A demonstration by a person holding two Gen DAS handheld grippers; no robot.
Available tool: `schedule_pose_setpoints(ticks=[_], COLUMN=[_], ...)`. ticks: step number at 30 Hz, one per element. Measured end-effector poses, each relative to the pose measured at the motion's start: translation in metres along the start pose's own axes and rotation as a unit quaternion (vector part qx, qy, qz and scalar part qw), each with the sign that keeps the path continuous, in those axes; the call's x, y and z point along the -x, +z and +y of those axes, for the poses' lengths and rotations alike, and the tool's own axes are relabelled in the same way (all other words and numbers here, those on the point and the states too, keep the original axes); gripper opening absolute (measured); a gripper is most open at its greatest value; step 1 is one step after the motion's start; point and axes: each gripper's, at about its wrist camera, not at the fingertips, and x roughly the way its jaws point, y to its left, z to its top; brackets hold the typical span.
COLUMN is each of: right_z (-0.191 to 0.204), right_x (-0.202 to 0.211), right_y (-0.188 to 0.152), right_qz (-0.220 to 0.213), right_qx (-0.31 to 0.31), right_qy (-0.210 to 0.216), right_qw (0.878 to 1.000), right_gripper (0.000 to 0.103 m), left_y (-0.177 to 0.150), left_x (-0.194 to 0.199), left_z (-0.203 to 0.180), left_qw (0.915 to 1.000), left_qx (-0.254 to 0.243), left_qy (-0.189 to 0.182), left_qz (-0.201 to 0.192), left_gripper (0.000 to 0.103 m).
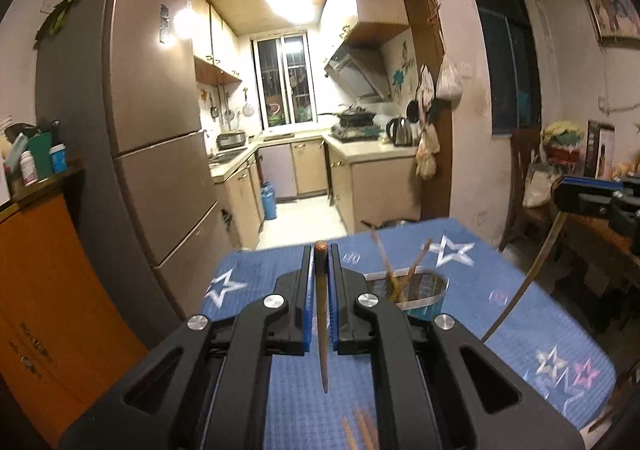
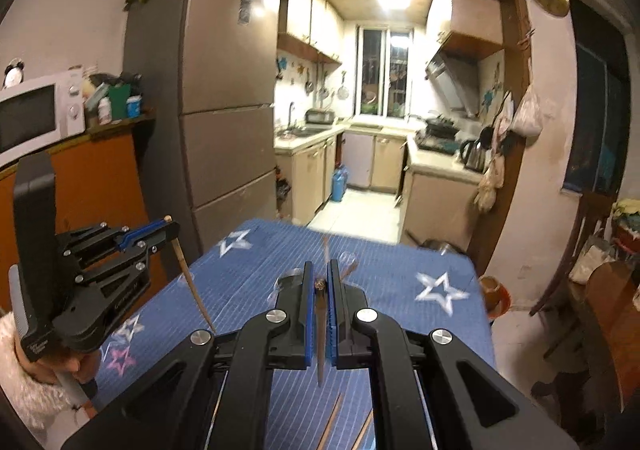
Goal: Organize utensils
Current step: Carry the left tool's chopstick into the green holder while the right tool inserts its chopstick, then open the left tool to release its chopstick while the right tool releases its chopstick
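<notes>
Chopsticks, 1 per gripper, above a table covered by a blue star-printed cloth (image 1: 500, 266). The left gripper (image 1: 321, 250) has its jaws clamped on a brown chopstick (image 1: 322, 322), gripped near the thick end; the shaft hangs down between the blue pads (image 1: 307, 298), and its tapered tip ends above the cloth. In the right wrist view the same left gripper (image 2: 170, 228) appears at the left edge, raised above the table's left side, with its chopstick (image 2: 196, 290) slanting downward to the right from the jaws. A hand (image 2: 76, 364) in a fluffy white sleeve (image 2: 24, 390) supports this tool from below.

The right gripper (image 2: 320, 282) likewise has its jaws closed on a second chopstick (image 2: 321, 334), held near the blunt end, point downward. In the left wrist view, only a part of the right gripper (image 1: 596, 198) shows at the right edge.

A clear glass container (image 1: 424, 290) stands on the cloth just beyond the left gripper and to its right; several chopsticks (image 1: 400, 270) lean inside it, blurred. More loose chopsticks (image 1: 360, 430) lie on the cloth at the lower frame edge. Behind the table: refrigerator (image 1: 156, 90) and a lit kitchen doorway.
</notes>
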Motion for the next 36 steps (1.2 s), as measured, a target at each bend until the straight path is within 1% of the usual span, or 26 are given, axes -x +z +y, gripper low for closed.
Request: schedule_pose_setpoints(ticks=[3,7,9,12,15,17,19,21,25,27,29,33,36], right_z=[-0.008,-0.021,-0.030,-0.042,-0.054,-0.060,-0.064,-0.066,-0.067,-0.067,-0.064,-0.064,-0.066], right_x=[-0.008,-0.020,-0.035,-0.057,-0.077,-0.086,-0.099,-0.111,-0.136,-0.146,-0.152,-0.154,-0.142], right_y=[0.026,0.049,0.057,0.058,0.052,0.047,0.037,0.030,0.004,-0.008,-0.016,-0.024,-0.026], right_qz=[-0.024,-0.050,-0.057,-0.061,-0.067,-0.071,-0.061,-0.051,-0.028,-0.017,-0.007,0.002,-0.004], right_qx=[-0.011,-0.023,-0.036,-0.049,-0.070,-0.081,-0.091,-0.097,-0.110,-0.113,-0.112,-0.116,-0.114], right_qy=[-0.008,-0.021,-0.026,-0.038,-0.038,-0.036,-0.030,-0.029,-0.032,-0.034,-0.034,-0.037,-0.044], right_qw=[1.000,0.998,0.997,0.996,0.995,0.994,0.994,0.994,0.993,0.993,0.993,0.993,0.992], right_gripper=[0.007,0.007,0.007,0.007,0.007,0.007,0.007,0.007,0.007,0.007,0.007,0.007,0.007], left_y=[0.029,0.054,0.060,0.059,0.054,0.047,0.035,0.026,-0.002,-0.011,-0.020,-0.028,-0.024], left_x=[-0.015,-0.036,-0.052,-0.076,-0.097,-0.112,-0.127,-0.137,-0.158,-0.163,-0.167,-0.165,-0.150], left_z=[-0.002,-0.004,-0.005,-0.009,-0.012,-0.011,-0.012,-0.013,-0.016,-0.015,-0.015,-0.013,-0.004], left_qw=[0.9997,0.9984,0.9977,0.9971,0.9974,0.9972,0.9969,0.9970,0.9962,0.9962,0.9966,0.9961,0.9967], left_qx=[0.014,0.029,0.038,0.040,0.041,0.047,0.050,0.048,0.050,0.048,0.047,0.047,0.054], left_qy=[-0.011,-0.028,-0.039,-0.048,-0.047,-0.053,-0.060,-0.061,-0.061,-0.057,-0.042,-0.037,-0.032], left_qz=[-0.019,-0.039,-0.040,-0.043,-0.035,-0.024,-0.009,0.003,0.037,0.046,0.053,0.064,0.052], left_gripper=[0.005,0.005,0.005,0.005,0.005,0.005,0.005,0.005,0.005,0.005,0.005,0.005,0.005])
